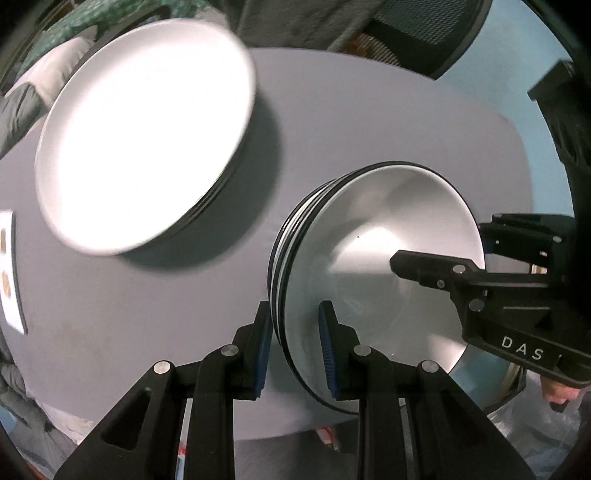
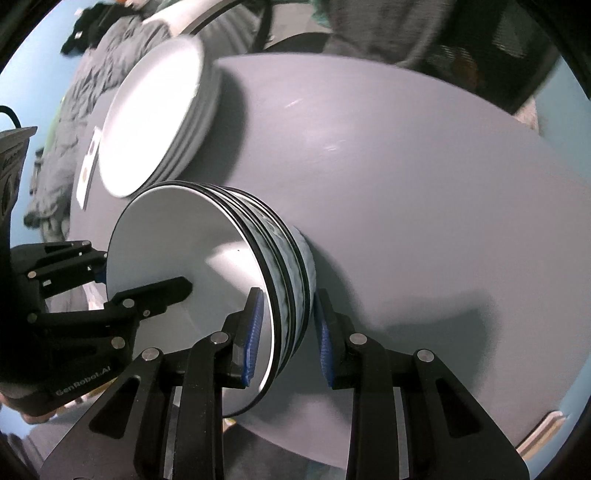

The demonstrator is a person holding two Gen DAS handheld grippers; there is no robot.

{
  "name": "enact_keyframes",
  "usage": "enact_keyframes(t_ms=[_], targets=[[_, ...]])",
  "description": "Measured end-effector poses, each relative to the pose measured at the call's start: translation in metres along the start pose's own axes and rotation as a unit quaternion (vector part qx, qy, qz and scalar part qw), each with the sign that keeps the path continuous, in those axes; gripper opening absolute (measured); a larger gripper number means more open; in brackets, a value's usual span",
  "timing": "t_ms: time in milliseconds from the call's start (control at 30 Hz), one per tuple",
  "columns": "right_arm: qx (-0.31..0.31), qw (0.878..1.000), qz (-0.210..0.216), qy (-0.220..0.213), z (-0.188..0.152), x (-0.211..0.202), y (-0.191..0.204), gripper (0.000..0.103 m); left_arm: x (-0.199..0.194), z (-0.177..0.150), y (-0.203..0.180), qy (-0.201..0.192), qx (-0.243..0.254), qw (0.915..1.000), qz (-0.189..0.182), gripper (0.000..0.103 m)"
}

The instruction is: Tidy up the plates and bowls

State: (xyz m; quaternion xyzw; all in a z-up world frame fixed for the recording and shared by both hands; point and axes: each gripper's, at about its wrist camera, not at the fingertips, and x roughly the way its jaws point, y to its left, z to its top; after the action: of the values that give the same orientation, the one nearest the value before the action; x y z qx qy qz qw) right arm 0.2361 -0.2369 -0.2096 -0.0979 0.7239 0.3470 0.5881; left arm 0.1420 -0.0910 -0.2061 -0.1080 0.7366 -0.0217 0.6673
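Note:
A stack of white bowls with black rims [image 1: 369, 258] sits on the grey table [image 1: 369, 122]. A stack of white plates [image 1: 147, 129] sits farther back to the left. My left gripper [image 1: 293, 350] is open, its fingers straddling the near rim of the bowl stack without pressing it. In the right wrist view, my right gripper [image 2: 288, 336] is open, its fingers on either side of the bowl stack's [image 2: 207, 258] rim. The plates [image 2: 155, 122] lie beyond it. Each gripper shows in the other's view, reaching into the top bowl.
A white card [image 1: 9, 269] lies at the table's left edge. Grey clothing [image 2: 85, 96] is piled beyond the table. A dark mesh chair [image 1: 424, 26] stands at the far side. The table's near edge [image 2: 406, 458] is close to the bowls.

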Motion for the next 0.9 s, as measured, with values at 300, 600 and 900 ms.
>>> enact_keyframes(t_ms=[300,600,900], targets=[[-0.034,0.999,-0.008,0.019,0.004,0.026,0.062,0.028,-0.006,-0.043,0.051,-0.003,-0.024,0.9997,-0.002,0.025],[-0.035,0.999,-0.015,0.021,0.008,0.044,0.108,0.028,-0.008,-0.058,0.085,-0.005,-0.028,0.9996,-0.005,0.025],[-0.01,1.0,-0.007,0.013,0.003,0.056,0.133,0.028,-0.01,-0.061,0.102,-0.009,-0.029,0.9995,-0.005,0.025]])
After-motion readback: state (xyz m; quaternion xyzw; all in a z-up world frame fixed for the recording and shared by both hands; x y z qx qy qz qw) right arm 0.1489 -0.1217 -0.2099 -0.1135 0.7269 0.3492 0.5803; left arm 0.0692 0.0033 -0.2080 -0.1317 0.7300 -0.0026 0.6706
